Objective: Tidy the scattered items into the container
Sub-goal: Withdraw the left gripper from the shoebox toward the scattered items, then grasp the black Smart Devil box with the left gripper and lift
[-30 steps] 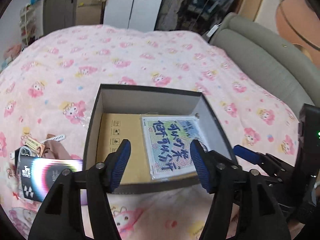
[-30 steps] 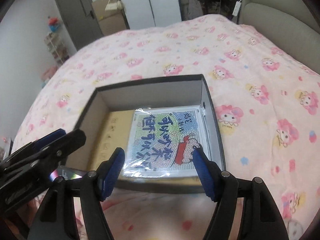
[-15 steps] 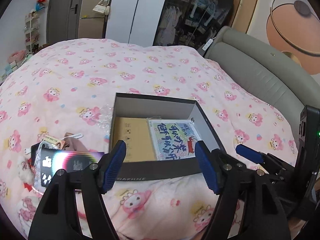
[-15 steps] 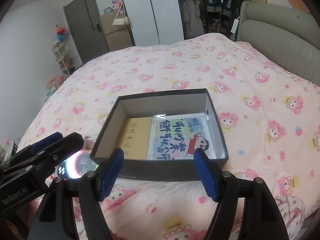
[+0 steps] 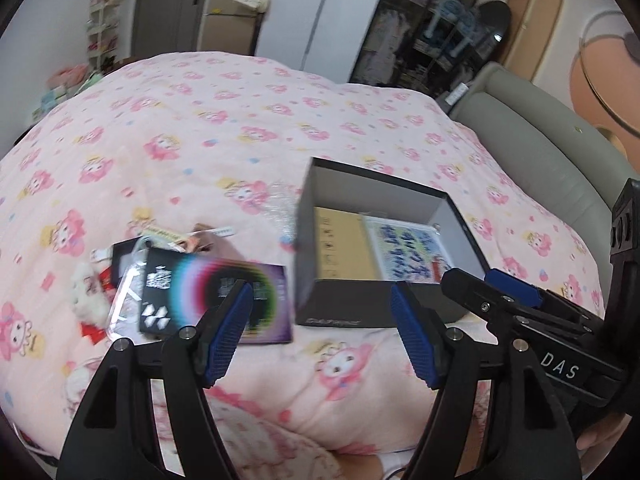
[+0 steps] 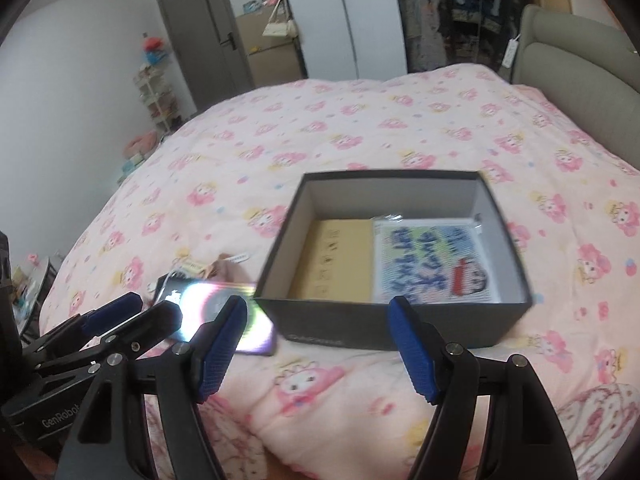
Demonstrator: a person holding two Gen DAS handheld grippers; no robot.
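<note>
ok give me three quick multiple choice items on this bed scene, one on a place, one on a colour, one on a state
1. Where does the picture card with the cartoon figure lie?
A. in the dark box, on its right side
B. on the quilt beside the box
C. between the right tool's pads

2. What colour are the pads of the right tool?
A. red
B. blue
C. green

3. What is the state of the left tool?
A. shut on the rainbow-printed pack
B. shut on the box wall
C. open, nothing between its pads

Key: 1 A, the card rests on the floor of the box next to a tan panel. 2 B, both ribbed pads are blue. 3 C, its pads stand apart above the quilt, and the rainbow-printed pack lies untouched left of the box.
</note>
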